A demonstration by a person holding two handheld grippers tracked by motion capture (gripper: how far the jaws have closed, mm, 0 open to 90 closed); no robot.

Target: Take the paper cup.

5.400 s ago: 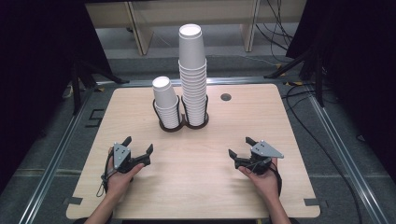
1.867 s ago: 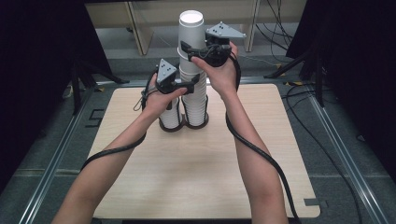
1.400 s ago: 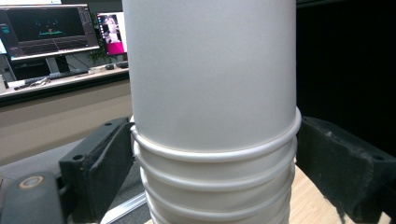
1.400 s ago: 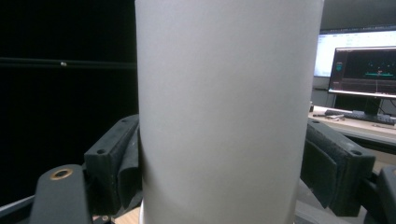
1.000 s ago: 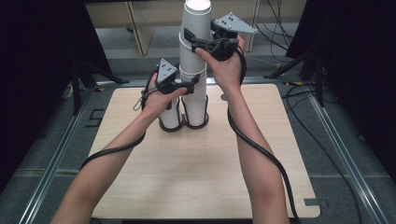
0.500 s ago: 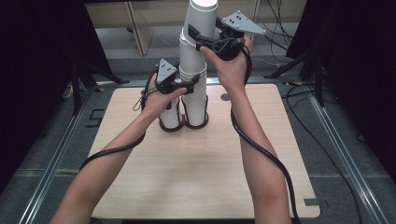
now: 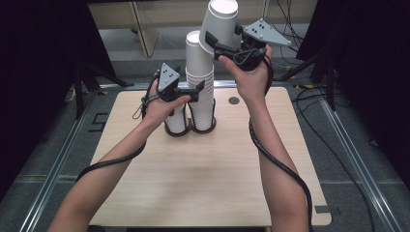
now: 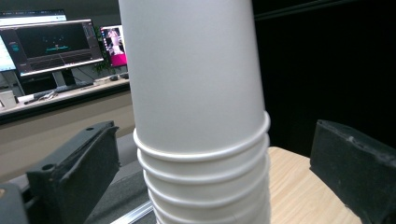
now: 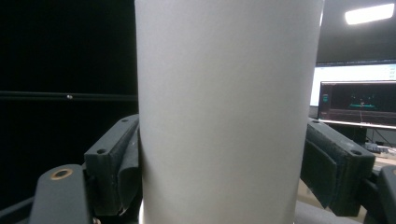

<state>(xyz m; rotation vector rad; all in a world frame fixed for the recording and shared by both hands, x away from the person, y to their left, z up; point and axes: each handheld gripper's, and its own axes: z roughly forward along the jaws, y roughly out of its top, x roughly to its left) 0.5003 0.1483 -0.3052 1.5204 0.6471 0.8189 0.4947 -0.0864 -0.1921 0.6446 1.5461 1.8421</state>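
A tall stack of white paper cups [image 7: 200, 82] stands in a black two-ring holder [image 7: 191, 129] at the back of the wooden table [image 7: 203, 174]. A shorter stack [image 7: 177, 121] stands in the left ring, mostly hidden behind my left hand. My left gripper [image 7: 199, 92] is level with the middle of the tall stack [image 8: 201, 116]. Its jaws have just been opening and stand apart from the cups between them, a gap on each side. My right gripper [image 7: 215, 41] is shut on a single white cup [image 7: 220, 21], held tilted above and to the right of the stack's top. That cup [image 9: 224, 107] sits between the pads.
A small dark round hole [image 7: 234, 100] marks the table to the right of the holder. Metal rails [image 7: 58, 159] run along both sides of the table, and cables [image 7: 338, 159] lie on the floor at the right. A shelf frame [image 7: 145, 29] stands behind the table.
The right gripper has lifted the top cup off the tall stack and carried it up and to the right, tilting it. The left gripper's jaws have spread away from the stack.
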